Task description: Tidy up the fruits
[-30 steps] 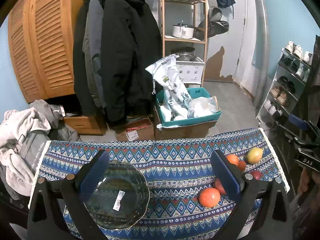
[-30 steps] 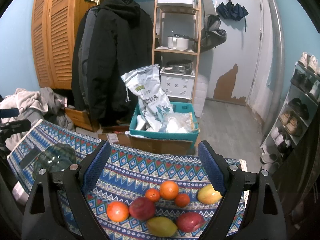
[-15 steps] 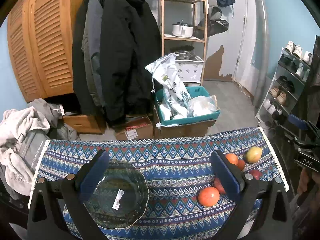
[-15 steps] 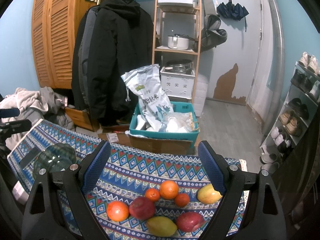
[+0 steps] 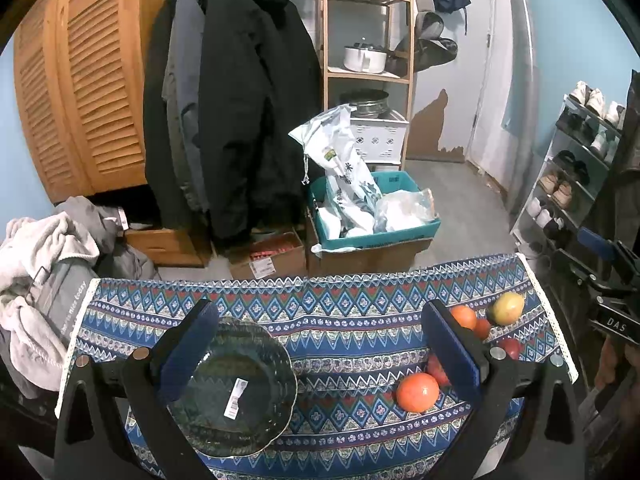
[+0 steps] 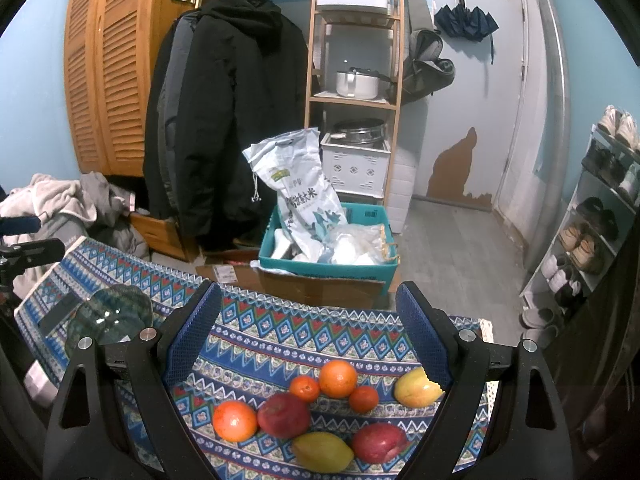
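Observation:
A dark green glass bowl [image 5: 236, 388] with a white sticker sits on the patterned blue cloth [image 5: 340, 316], low and left in the left wrist view. My left gripper [image 5: 320, 344] hangs open above the cloth, its left finger over the bowl's rim. In the right wrist view several fruits lie in a cluster: an orange [image 6: 234, 420], a red apple [image 6: 284, 414], a big orange [image 6: 338, 378], two small tangerines, a yellow mango [image 6: 322, 451], a second red apple [image 6: 378, 442] and a yellow-green mango [image 6: 416, 390]. My right gripper [image 6: 308, 328] is open above them, holding nothing.
Beyond the table's far edge stand a teal box [image 6: 328, 256] with a rice bag on cardboard cartons, hanging coats [image 6: 224, 120], a wooden shelf [image 6: 354, 60] and a shoe rack [image 6: 600, 220]. A heap of clothes [image 5: 40, 264] lies left of the table.
Both views barely shift; the left wrist view drifts slightly. Both grippers stay open and no fruit has moved.

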`<state>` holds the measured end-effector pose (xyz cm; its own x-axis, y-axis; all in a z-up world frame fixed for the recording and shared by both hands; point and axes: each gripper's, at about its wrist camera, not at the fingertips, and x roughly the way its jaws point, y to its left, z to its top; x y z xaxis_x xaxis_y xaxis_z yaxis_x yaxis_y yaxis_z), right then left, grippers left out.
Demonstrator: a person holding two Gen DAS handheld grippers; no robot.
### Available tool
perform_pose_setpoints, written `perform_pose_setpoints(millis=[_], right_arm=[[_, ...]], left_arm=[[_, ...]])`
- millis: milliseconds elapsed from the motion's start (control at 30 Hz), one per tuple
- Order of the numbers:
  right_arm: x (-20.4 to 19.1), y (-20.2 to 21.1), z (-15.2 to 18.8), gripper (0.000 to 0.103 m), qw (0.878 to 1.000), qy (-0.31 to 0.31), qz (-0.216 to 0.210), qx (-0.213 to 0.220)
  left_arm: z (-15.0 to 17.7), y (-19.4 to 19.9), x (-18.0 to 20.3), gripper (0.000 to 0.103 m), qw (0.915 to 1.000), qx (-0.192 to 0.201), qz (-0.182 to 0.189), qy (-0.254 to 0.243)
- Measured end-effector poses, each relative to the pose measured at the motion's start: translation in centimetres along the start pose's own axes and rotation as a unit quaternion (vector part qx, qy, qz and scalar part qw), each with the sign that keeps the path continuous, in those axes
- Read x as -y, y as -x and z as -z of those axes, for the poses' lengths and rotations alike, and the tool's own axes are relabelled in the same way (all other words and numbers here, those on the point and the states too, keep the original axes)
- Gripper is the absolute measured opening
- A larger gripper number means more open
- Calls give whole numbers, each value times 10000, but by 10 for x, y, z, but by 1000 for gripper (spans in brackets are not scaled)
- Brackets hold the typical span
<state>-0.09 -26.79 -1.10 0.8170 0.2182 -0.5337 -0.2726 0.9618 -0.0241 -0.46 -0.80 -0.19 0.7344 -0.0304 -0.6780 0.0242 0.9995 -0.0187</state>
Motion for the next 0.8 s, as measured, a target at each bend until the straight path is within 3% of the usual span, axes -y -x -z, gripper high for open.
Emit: perform_pose_setpoints(millis=[533, 800], right_arm=[[-1, 0, 5, 87, 10000, -1, -17, -19], [-6, 0, 25, 87, 10000, 2, 9, -58]], left_arm=[[2, 1, 4, 102, 10000, 55, -19, -80], [2, -1, 9, 102, 9999, 39, -17, -130]])
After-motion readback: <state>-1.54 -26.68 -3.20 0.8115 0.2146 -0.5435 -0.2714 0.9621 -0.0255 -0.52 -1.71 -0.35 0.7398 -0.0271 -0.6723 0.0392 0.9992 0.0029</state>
